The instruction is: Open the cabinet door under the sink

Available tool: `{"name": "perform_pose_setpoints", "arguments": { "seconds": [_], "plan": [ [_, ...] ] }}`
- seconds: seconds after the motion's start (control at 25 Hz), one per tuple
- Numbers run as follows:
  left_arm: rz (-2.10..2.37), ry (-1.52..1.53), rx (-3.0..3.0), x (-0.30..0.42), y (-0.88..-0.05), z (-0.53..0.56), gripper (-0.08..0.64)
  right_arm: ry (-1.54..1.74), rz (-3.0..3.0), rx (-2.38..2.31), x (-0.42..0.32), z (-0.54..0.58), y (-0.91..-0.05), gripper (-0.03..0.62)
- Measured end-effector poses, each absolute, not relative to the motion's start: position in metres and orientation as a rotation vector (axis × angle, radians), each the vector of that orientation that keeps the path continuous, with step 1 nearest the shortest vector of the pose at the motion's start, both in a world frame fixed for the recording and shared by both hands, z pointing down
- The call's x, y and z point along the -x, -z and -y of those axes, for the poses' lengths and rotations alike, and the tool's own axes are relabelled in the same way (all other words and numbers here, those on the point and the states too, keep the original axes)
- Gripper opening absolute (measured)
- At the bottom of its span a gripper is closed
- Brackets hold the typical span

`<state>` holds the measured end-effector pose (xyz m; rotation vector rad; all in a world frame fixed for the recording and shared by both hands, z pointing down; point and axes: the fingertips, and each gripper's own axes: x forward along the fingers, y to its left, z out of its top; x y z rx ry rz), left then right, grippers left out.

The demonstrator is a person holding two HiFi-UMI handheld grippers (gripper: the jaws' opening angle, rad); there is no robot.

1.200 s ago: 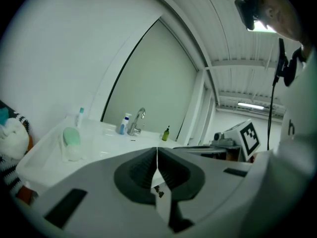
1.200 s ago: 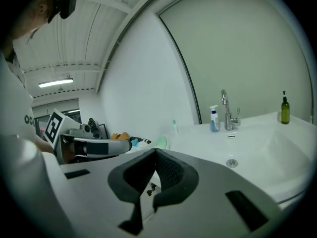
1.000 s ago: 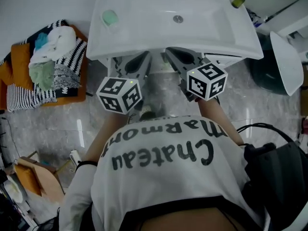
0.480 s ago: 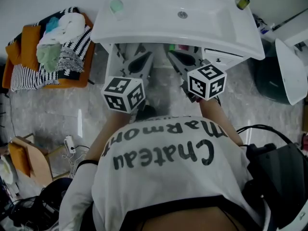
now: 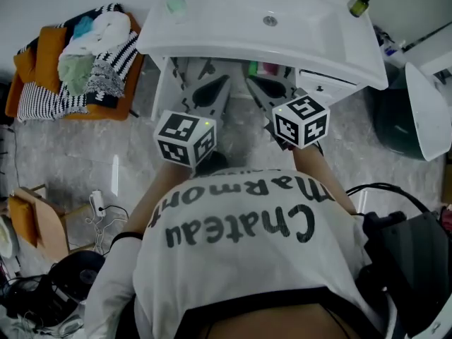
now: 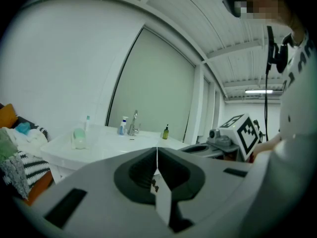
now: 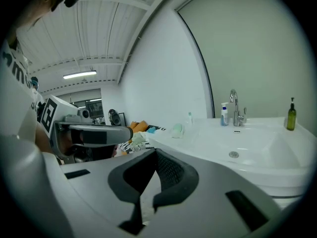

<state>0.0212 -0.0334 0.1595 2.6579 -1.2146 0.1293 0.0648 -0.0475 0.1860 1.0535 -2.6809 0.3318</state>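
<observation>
Both your tongs are clenched on nothing: the left gripper (image 5: 212,89) and the right gripper (image 5: 263,85) point in beneath the sink (image 5: 212,30), side by side and apart from each other; in each gripper view the jaws meet with nothing between them. The cabinet door (image 5: 319,87) is, I think, the white panel just under the sink's front right edge, though the basin overhangs it and no handle shows. Expect a stiff, light, hinged board with a smooth, slippery face; so take it by a handle or its free edge, not the flat, and pull along its swing. Below the sink the floor (image 5: 70,164) is glossy marbled tile; left of the sink sits a laundry pile (image 5: 88,55); a soap bottle (image 5: 359,5) stands on the sink's right back corner.
</observation>
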Motion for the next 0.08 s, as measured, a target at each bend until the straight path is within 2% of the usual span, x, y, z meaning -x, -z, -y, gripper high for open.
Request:
{"name": "perform_pose_setpoints", "arguments": {
  "seconds": [0.08],
  "plan": [
    [1.219, -0.121, -2.649, -0.0209, -0.1589, 0.0312, 0.012, -0.314, 2.672, -1.048, -0.0647, 0.0444, -0.1871, 0.011]
  ]
}}
